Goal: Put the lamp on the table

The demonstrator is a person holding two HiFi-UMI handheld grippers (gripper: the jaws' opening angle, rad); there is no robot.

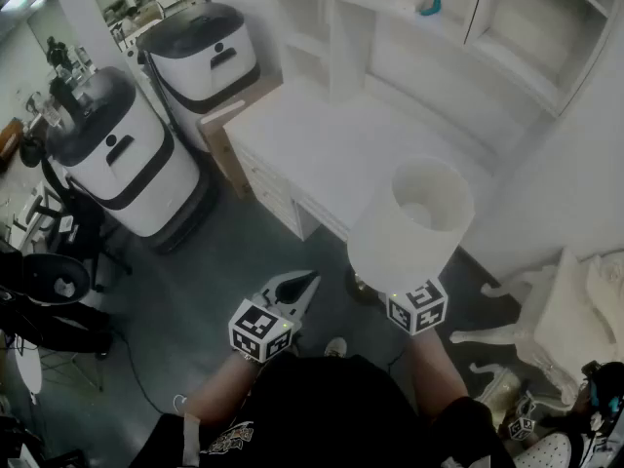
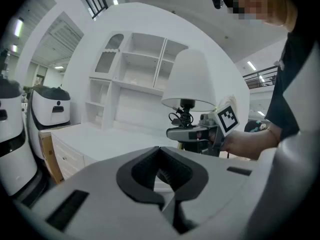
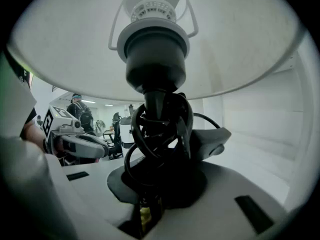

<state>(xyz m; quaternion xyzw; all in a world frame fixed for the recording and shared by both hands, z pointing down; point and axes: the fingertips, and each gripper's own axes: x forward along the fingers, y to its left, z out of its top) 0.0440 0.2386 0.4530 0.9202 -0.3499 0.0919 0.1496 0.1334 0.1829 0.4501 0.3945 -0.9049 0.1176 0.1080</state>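
Seen from above, the lamp (image 1: pixel 409 224) covers its own stem with its shade, and the right gripper (image 3: pixel 159 186) loses its jaws under there too. Close up, a wound black cord (image 3: pixel 159 134) masks the stem where the jaws close on it, and the shade's rim runs off the frame. The small teal thing (image 1: pixel 430 8) on the shelf (image 1: pixel 390 1) is too tiny to name.

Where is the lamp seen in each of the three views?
Head view: the lamp is right of centre, seen from above.
Left gripper view: centre-right, held by the right gripper.
Right gripper view: fills the top and centre, seen from below.
Shared landmark: the left gripper, low centre in the head view, left in the right gripper view.
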